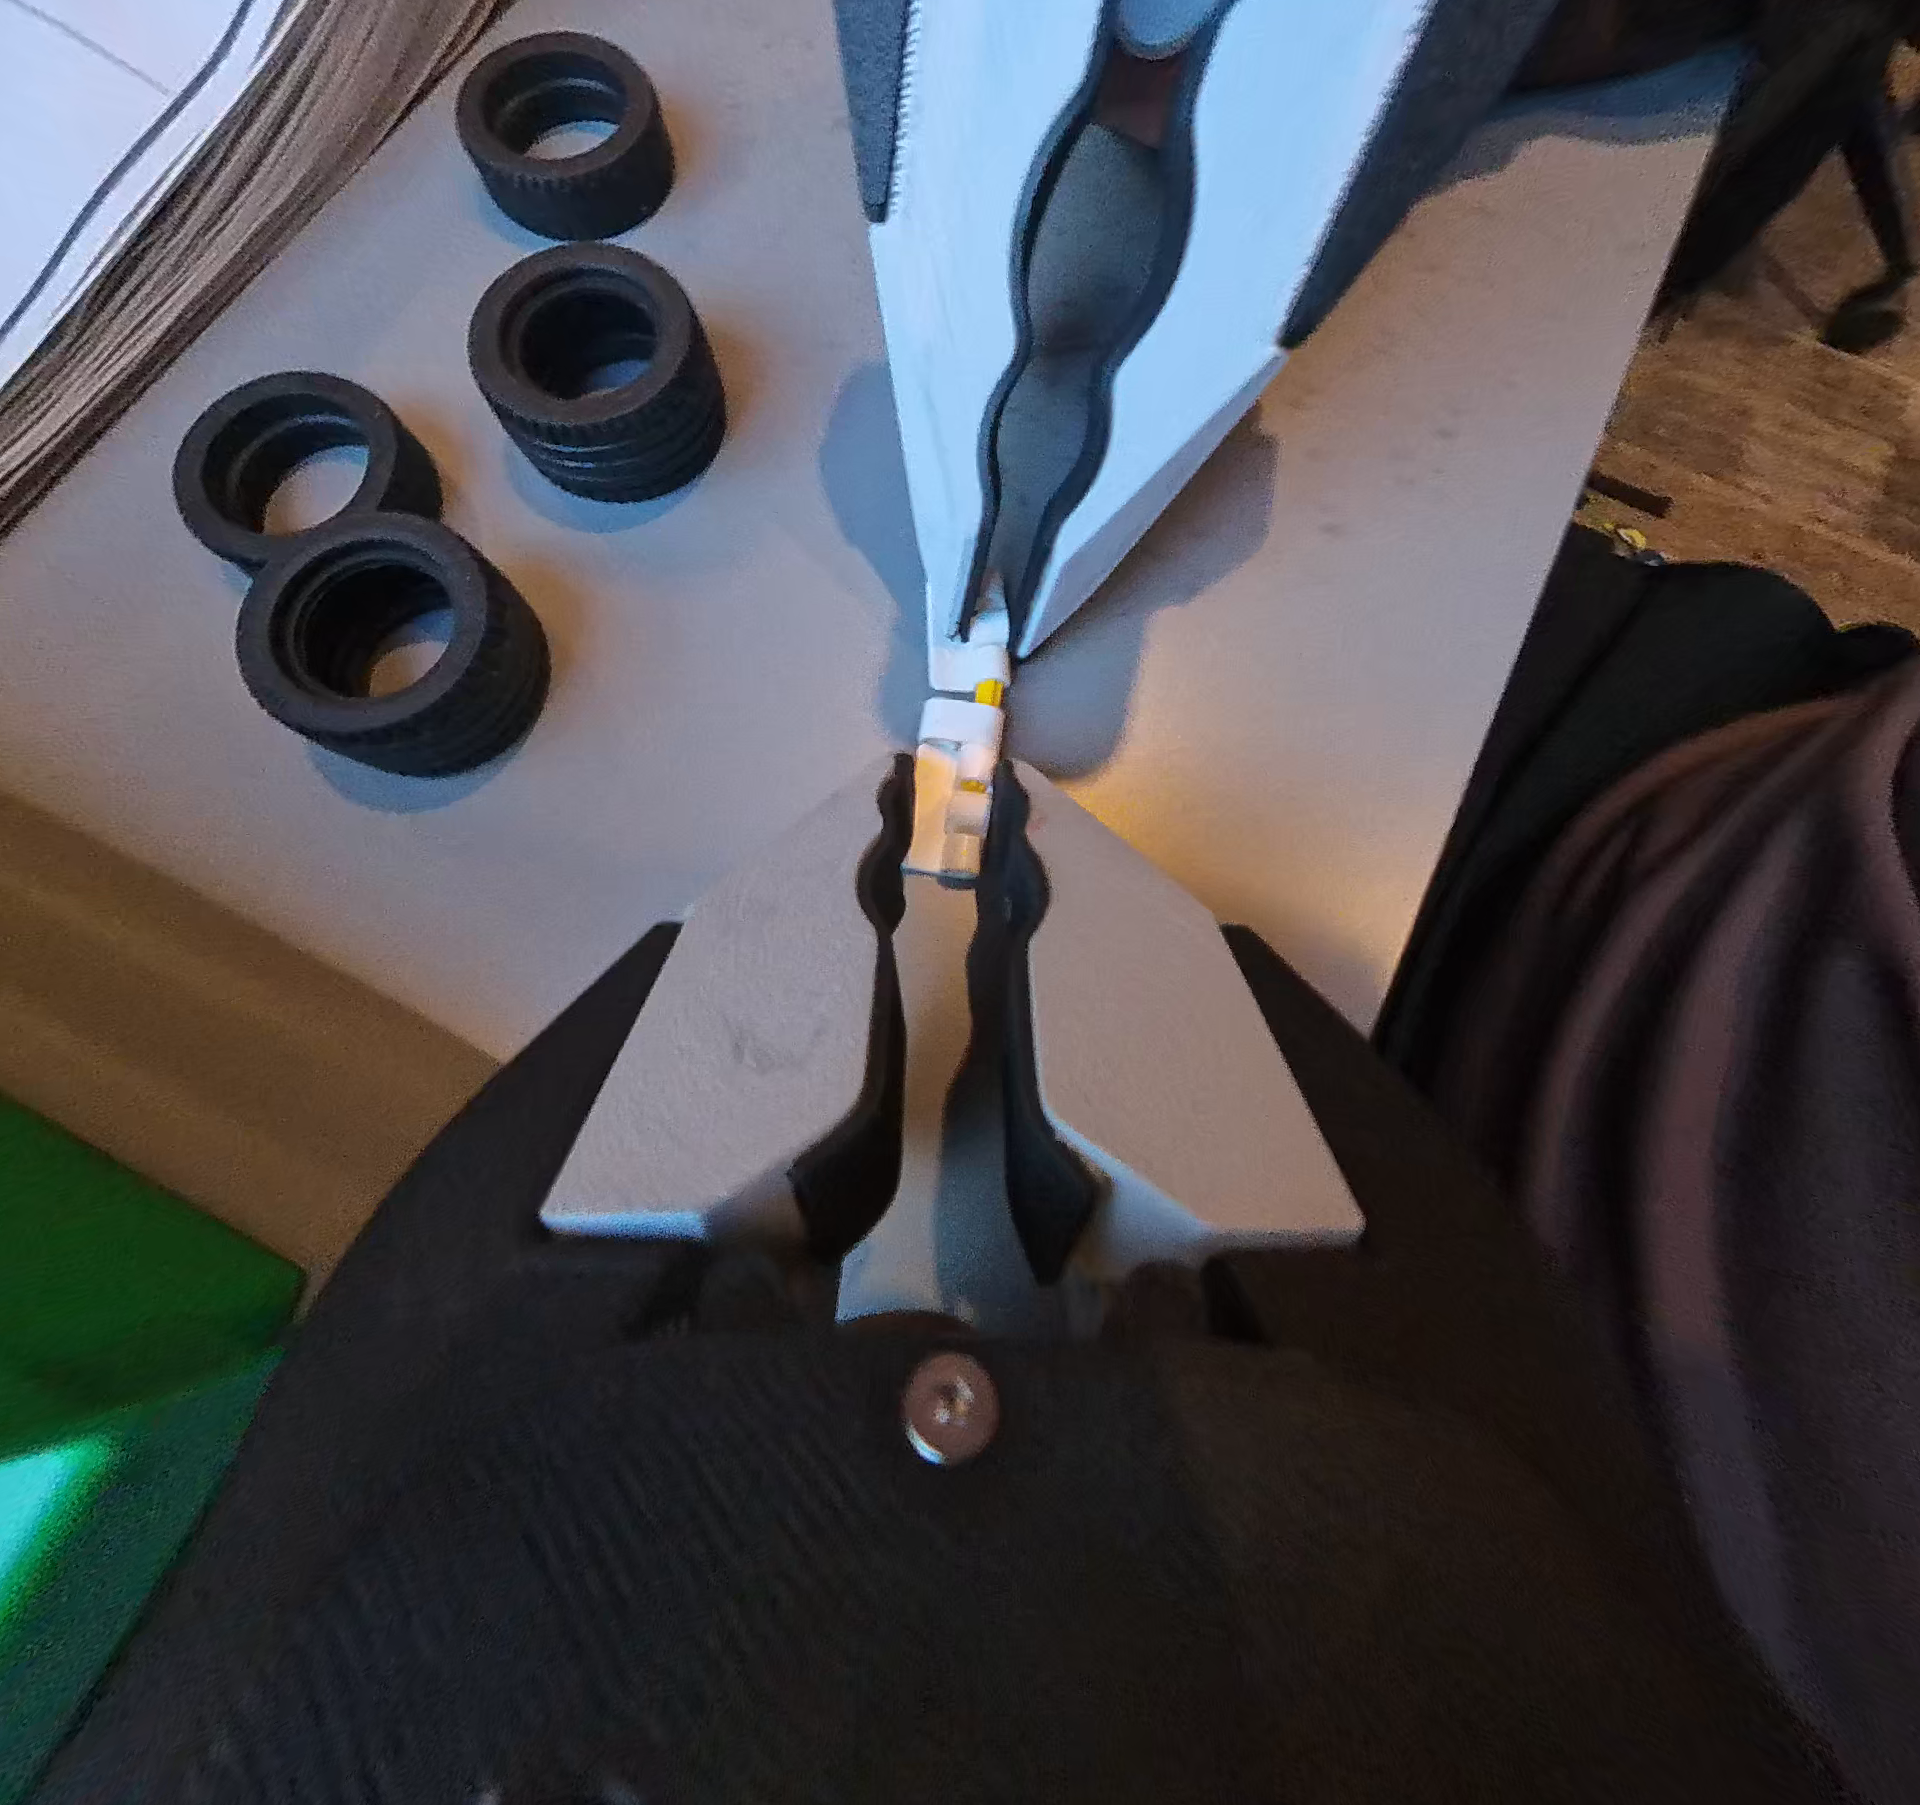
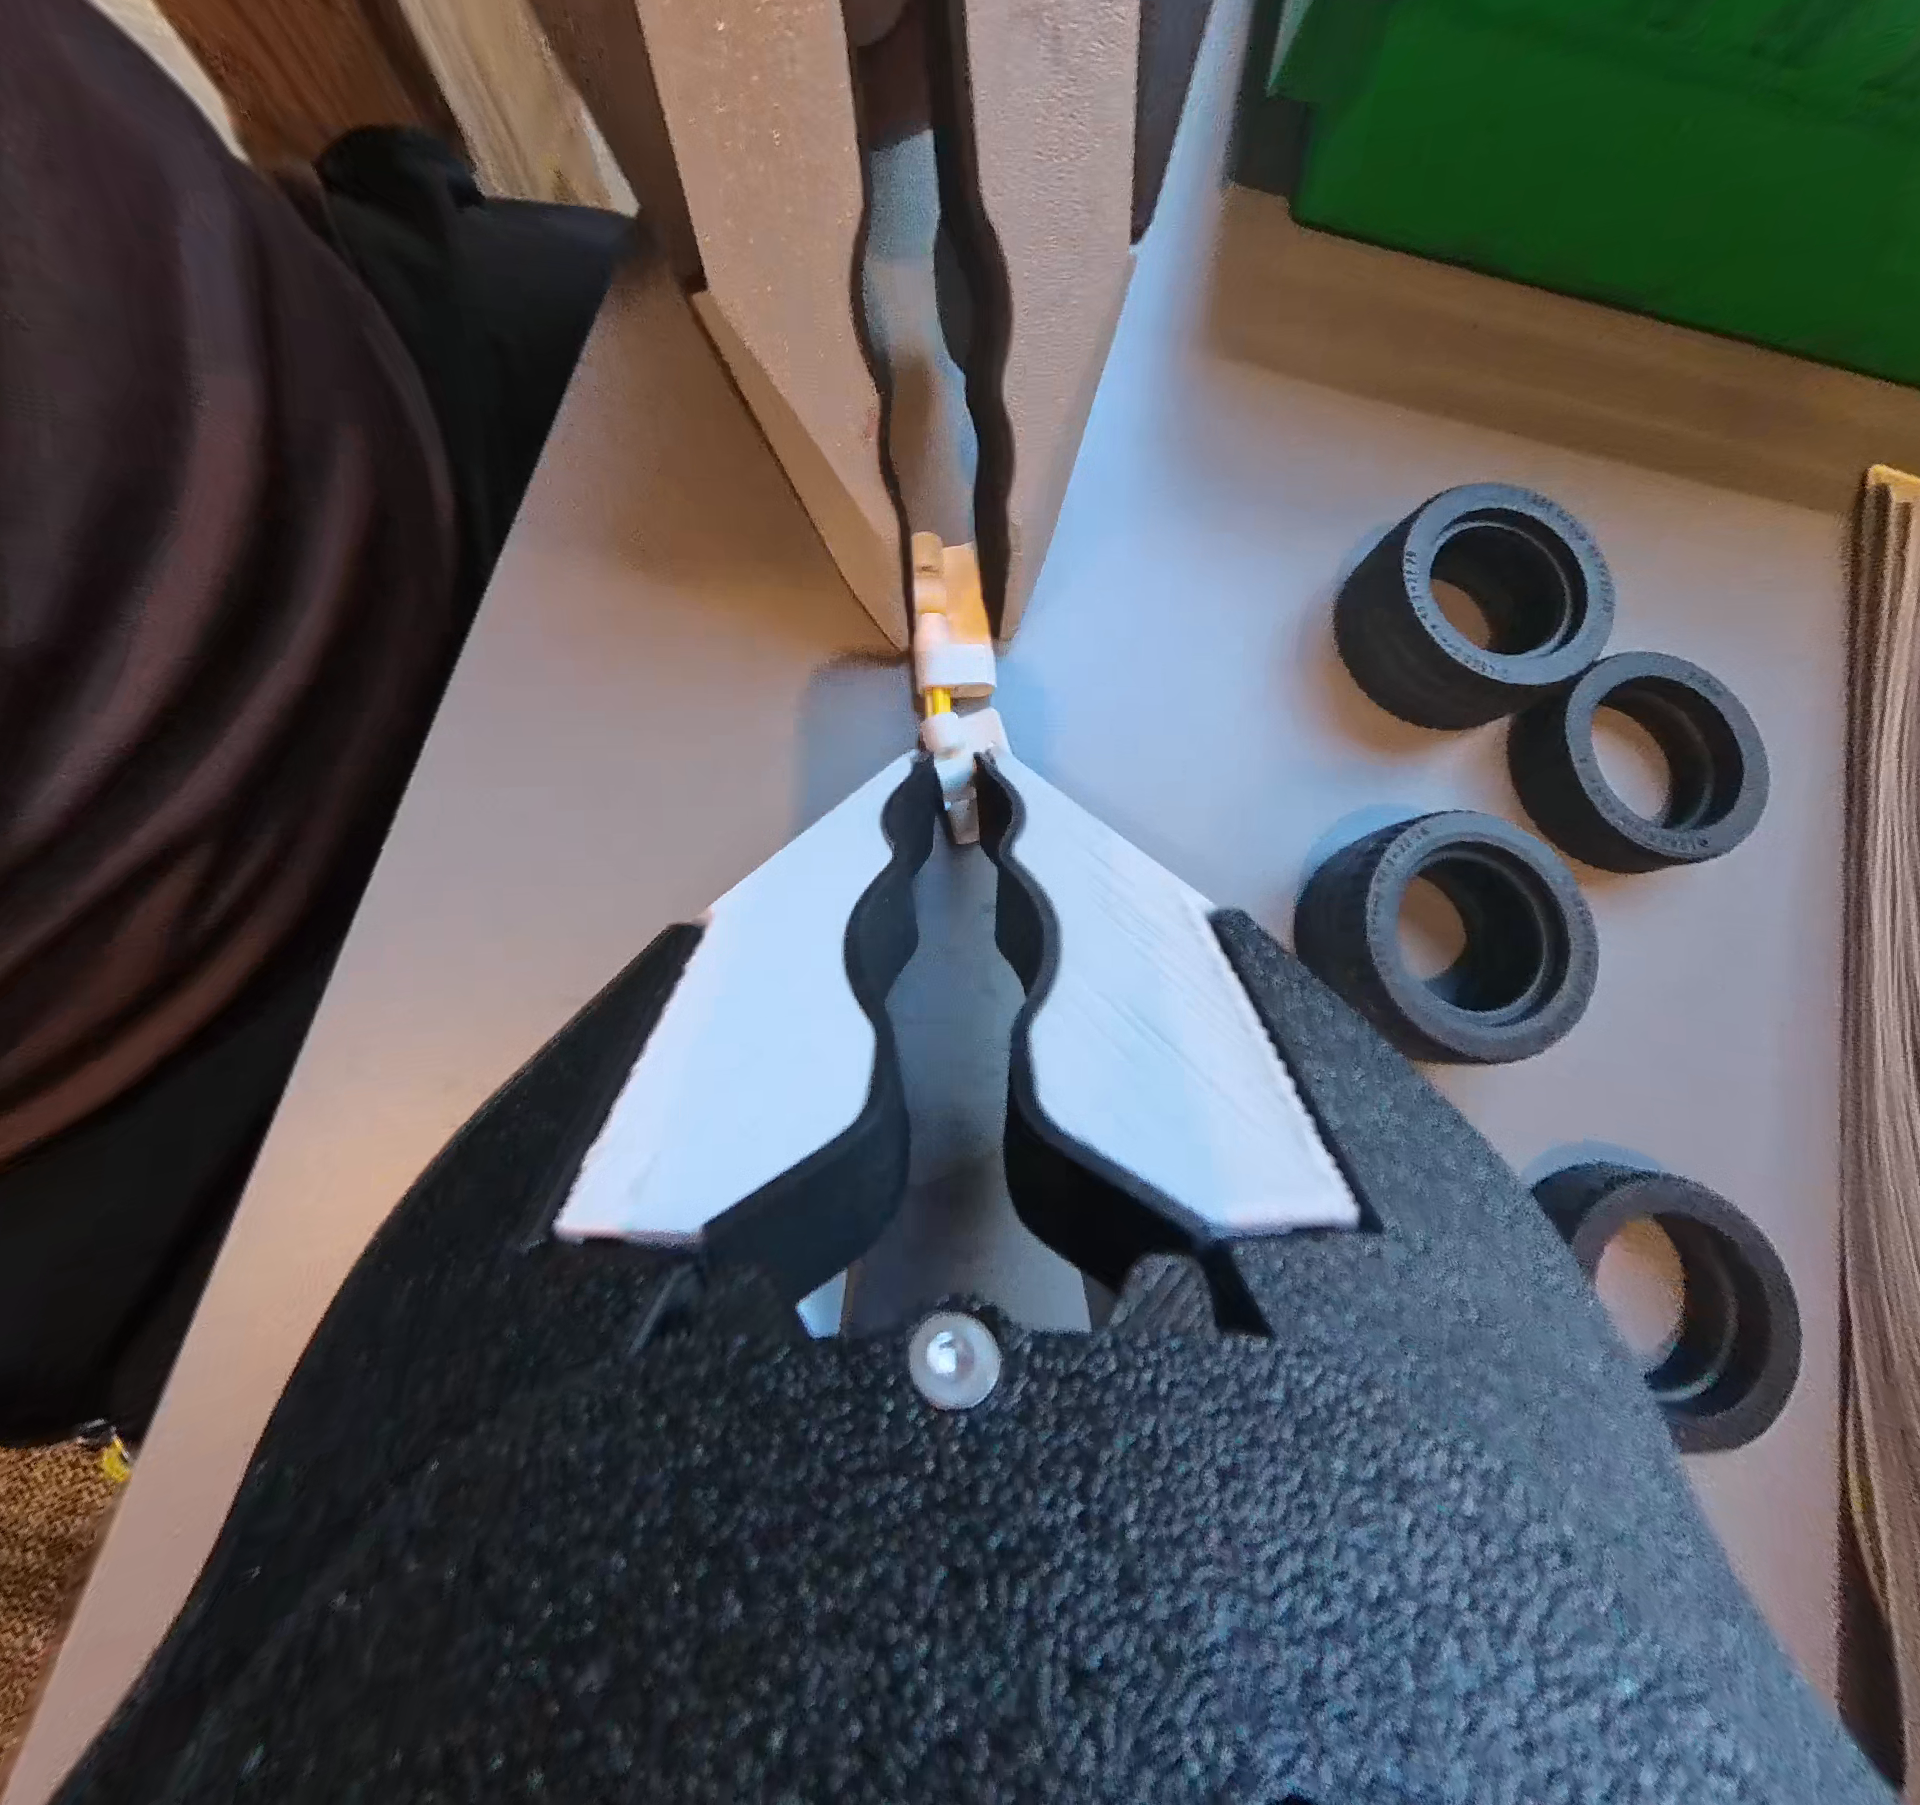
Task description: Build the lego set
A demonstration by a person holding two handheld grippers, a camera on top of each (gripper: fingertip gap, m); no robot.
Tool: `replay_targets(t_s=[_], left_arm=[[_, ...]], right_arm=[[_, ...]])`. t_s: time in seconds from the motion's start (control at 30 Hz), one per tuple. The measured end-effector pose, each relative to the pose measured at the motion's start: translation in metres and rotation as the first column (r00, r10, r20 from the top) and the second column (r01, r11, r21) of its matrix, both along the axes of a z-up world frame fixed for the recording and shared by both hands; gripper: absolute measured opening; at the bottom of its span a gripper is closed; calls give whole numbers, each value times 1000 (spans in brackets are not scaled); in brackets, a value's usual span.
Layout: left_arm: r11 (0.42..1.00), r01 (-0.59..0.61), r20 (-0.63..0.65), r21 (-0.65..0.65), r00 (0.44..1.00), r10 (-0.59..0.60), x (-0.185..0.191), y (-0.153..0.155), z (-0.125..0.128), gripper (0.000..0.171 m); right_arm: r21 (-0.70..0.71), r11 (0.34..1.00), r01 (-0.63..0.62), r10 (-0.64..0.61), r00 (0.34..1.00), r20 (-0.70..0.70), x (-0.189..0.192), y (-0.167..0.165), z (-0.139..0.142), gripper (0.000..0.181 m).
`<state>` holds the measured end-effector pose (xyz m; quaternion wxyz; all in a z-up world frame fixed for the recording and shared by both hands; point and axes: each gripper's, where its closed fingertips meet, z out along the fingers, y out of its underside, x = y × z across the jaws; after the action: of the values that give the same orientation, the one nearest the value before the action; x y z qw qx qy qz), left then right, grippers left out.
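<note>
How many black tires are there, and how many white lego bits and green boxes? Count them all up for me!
Black tires: 4
White lego pieces with a yellow pin between them, pinched by the left gripper and the right gripper: 2
Green box: 1
Total: 7

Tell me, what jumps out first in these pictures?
Two grippers meet tip to tip in the middle: the left gripper and the right gripper each pinch an end of a small white lego piece with a yellow pin in it. Beside them four black tyres lie on the pale table, with a green box at its far edge.
</note>
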<state>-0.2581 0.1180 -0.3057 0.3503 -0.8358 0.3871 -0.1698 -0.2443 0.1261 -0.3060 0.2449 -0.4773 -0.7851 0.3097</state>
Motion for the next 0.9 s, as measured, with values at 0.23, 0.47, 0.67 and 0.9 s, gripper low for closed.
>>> replay_targets(t_s=[0.23,0.47,0.67,0.9], left_arm=[[996,-88,-12,17,996,88,2,3,0,13],[1000,-23,-6,16,1000,23,3,4,0,13],[960,90,-168,265,985,-46,2,8,8,13],[760,267,-361,592,931,-46,3,7,25,13]], right_arm=[[46,996,81,-80,997,-23,-4,-1,0,7],[20,996,86,-85,996,-11,-2,1,2,8],[-160,964,212,-220,975,-35,6,7,15,39],[-270,937,220,-216,975,47,2,0,12,14]])
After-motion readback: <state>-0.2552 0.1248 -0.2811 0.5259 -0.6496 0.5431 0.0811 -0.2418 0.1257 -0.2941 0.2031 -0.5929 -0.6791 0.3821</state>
